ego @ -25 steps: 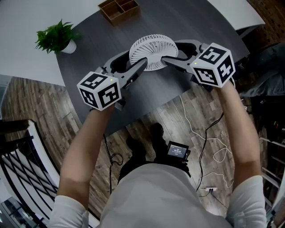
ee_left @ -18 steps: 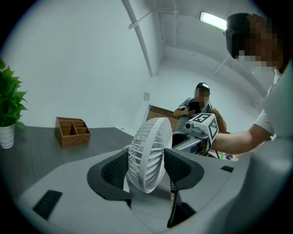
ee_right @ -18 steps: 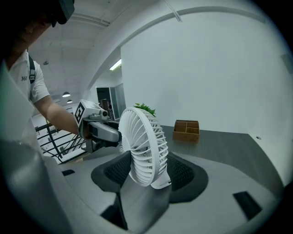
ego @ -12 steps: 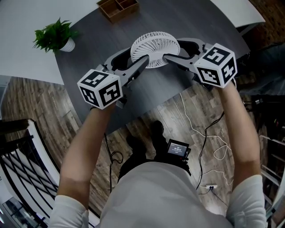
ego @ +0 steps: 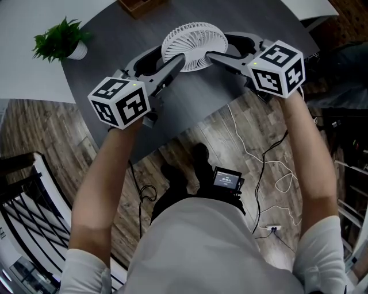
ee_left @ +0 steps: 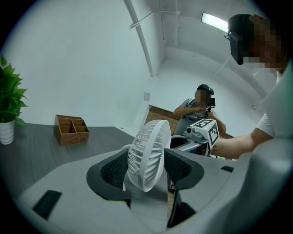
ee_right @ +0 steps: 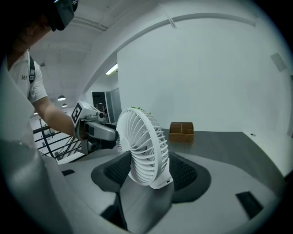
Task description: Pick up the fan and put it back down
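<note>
A white round fan (ego: 194, 43) stands upright over the dark grey table (ego: 190, 103), caught between my two grippers. My left gripper (ego: 171, 53) comes in from the left with one jaw on each face of the grille, shut on the fan (ee_left: 146, 155). From the right, my right gripper (ego: 218, 46) clamps the fan (ee_right: 142, 146) the same way, its small foot showing low between the pads. Each gripper shows in the other's view: the right gripper (ee_left: 201, 132) and the left gripper (ee_right: 91, 125). I cannot tell whether the foot touches the table.
A potted plant (ego: 57, 40) stands at the table's far left, and a wooden organiser (ego: 138, 6) at the back. The curved table edge runs just under my hands, with wood floor, cables (ego: 259, 166) and a railing (ego: 23, 195) below. A seated person (ee_left: 199, 107) is beyond the table.
The whole scene has slid up and left in the head view. The fan and both grippers keep the same hold on each other.
</note>
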Demonstrator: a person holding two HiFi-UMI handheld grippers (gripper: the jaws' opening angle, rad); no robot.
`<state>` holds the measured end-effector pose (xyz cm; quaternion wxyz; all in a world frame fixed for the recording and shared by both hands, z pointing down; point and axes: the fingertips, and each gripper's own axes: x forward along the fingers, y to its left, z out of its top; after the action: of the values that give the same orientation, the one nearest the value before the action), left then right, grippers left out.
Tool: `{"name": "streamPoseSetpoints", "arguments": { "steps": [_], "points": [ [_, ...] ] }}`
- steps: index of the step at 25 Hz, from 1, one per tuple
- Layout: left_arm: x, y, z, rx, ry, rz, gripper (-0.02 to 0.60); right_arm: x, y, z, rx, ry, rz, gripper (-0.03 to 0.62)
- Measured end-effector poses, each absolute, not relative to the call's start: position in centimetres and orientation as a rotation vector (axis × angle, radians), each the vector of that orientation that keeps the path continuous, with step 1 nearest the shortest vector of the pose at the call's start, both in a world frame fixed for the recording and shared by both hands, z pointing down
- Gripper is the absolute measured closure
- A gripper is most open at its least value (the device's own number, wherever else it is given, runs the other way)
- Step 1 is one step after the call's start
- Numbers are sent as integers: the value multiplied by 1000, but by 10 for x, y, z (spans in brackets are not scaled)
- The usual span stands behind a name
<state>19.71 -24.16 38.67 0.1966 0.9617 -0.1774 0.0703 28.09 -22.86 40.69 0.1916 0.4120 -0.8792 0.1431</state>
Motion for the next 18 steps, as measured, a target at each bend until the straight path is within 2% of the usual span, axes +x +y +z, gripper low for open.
{"name": "streamPoseSetpoints", "arguments": {
  "steps": [13,18],
  "points": [
    [191,-239,386,2690,-523,191,327,286,-230,406,1265,-2485,438,298],
    [181,-241,381,2686,-552,180,328,286,-229,400,1297,-2487,443,298]
  ]
}}
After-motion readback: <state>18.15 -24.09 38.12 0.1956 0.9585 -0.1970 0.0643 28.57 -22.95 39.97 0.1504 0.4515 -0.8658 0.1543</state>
